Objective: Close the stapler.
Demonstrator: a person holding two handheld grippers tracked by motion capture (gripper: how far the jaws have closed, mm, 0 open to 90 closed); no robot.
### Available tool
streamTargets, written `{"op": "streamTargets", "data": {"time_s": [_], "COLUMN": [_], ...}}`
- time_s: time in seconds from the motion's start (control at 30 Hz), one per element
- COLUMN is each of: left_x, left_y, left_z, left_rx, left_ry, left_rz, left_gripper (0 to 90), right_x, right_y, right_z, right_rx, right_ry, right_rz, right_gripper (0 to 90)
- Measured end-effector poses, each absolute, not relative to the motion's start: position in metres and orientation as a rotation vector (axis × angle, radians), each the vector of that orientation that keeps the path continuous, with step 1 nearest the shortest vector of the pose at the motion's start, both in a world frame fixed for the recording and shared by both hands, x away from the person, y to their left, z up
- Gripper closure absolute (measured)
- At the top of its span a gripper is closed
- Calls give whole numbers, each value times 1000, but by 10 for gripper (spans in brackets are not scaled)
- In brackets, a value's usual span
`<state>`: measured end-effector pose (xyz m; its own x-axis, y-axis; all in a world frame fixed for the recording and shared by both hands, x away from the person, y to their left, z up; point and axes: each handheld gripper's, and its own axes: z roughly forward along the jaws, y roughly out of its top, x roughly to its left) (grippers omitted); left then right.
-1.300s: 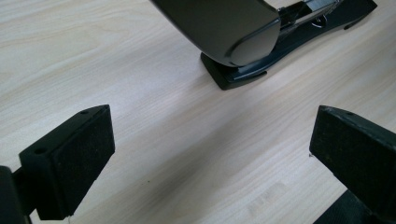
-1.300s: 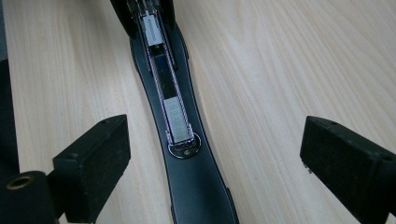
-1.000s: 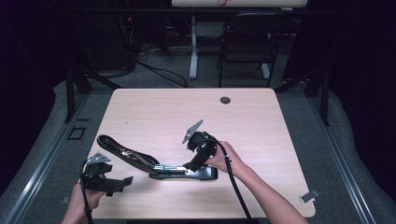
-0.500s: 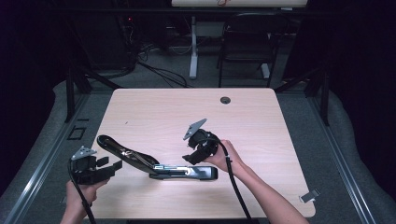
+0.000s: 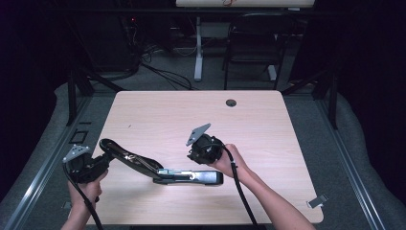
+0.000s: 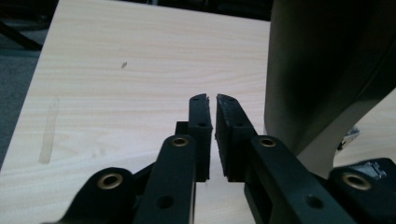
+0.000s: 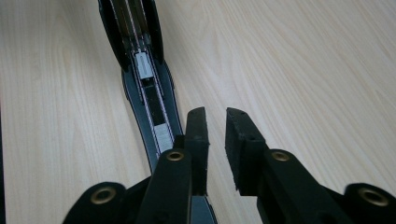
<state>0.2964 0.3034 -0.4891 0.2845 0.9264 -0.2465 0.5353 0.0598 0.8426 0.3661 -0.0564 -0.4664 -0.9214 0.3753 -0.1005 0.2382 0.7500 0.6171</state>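
Observation:
A black stapler (image 5: 191,176) lies opened out on the wooden table (image 5: 258,124), its base flat and its top arm (image 5: 127,158) reaching up to the left. My left gripper (image 5: 103,160) sits at the tip of that arm, by the table's left edge. In the left gripper view its jaws (image 6: 212,99) are shut with nothing between them, and the stapler's dark arm (image 6: 317,70) rises just to their right. My right gripper (image 5: 192,155) hovers over the base. Its jaws (image 7: 215,114) have just been closing and keep a narrow gap with nothing in it. The open staple channel (image 7: 149,88) runs to their left.
A round cable hole (image 5: 231,102) sits near the table's far edge. Beyond the table stand a chair (image 5: 251,43) and a desk leg (image 5: 197,52), with cables on the floor. A small light object (image 5: 317,201) lies on the floor at the right.
Both grippers' jaws have closed. My left gripper has shifted slightly left toward the table's edge. The stapler has not moved.

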Motion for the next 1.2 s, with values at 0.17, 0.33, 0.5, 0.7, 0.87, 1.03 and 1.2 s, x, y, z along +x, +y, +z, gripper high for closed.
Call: {"op": "streamTargets", "data": {"time_s": [0.17, 0.33, 0.5, 0.7, 0.87, 1.03, 1.2], "left_x": [297, 296, 295, 296, 298, 299, 300], "left_y": [300, 297, 293, 282, 273, 266, 260], "left_z": [-487, -486, -483, -479, -478, -476, -475], "left_rx": [1581, 1571, 1572, 1583, 1601, 1603, 1612], "left_ry": [1322, 1303, 1283, 1238, 1207, 1187, 1164], "left_rz": [523, 534, 547, 575, 583, 590, 592], "left_gripper": [892, 900, 900, 900, 900, 900, 900], "right_x": [364, 365, 363, 363, 364, 364, 363], "right_y": [-55, -52, -50, -50, -50, -48, -44], "right_z": [-464, -461, -458, -456, -454, -452, -450], "right_rx": [478, 481, 476, 493, 498, 500, 493], "right_ry": [2725, 2721, 2716, 2703, 2702, 2692, 2689], "right_rz": [957, 994, 1012, 1062, 1076, 1113, 1136], "right_gripper": [849, 847, 847, 846, 848, 854, 857]}}
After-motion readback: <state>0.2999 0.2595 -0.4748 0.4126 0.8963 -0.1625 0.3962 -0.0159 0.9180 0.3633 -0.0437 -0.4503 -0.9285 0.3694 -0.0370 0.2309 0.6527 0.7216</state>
